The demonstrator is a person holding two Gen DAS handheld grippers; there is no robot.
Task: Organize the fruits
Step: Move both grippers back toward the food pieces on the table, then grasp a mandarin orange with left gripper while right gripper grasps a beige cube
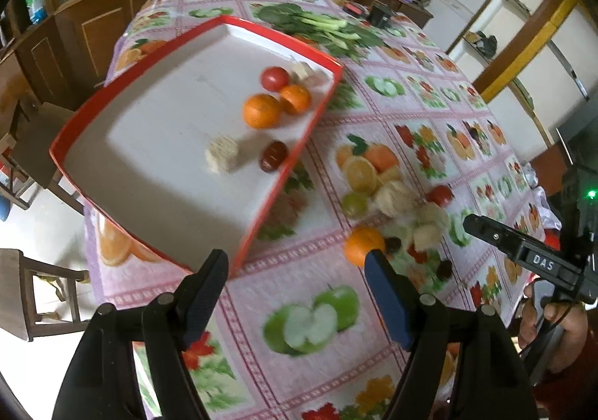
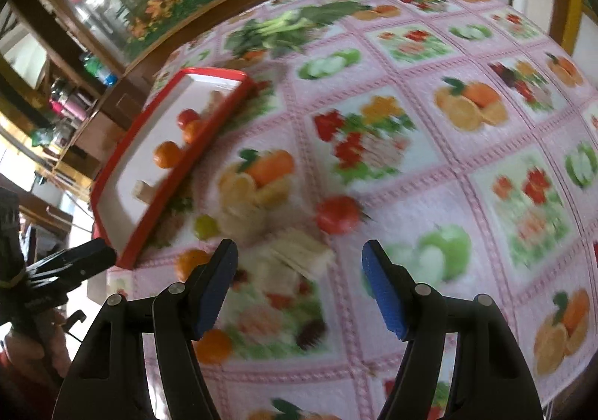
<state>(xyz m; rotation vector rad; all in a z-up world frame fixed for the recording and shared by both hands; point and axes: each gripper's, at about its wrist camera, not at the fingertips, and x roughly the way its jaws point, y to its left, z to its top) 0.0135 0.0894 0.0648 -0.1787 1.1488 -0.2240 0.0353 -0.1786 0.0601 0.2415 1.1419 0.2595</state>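
A red-rimmed white tray [image 1: 93,143] holds a tomato [image 1: 274,78], two oranges [image 1: 261,110], beige cubes [image 1: 223,154] and a dark red fruit [image 1: 274,156]. Right of it on the cloth lie a loose orange [image 1: 363,246], a green fruit [image 1: 354,204], a tomato [image 1: 441,194] and beige pieces [image 1: 394,197]. My left gripper [image 1: 295,263] is open and empty above the tray's near corner. My right gripper [image 2: 299,252] hangs open over the blurred loose pile: beige pieces [image 2: 299,255], tomato [image 2: 338,220], green fruit [image 2: 205,226], oranges [image 2: 192,263]. Nothing is held.
Leafy greens [image 1: 317,25] lie at the table's far side beside a black box [image 1: 381,14]. The fruit-print tablecloth [image 1: 336,364] covers the table. A wooden cabinet [image 1: 93,27] stands behind, chairs [image 1: 41,285] at left. The right gripper's body [image 1: 523,252] shows at right.
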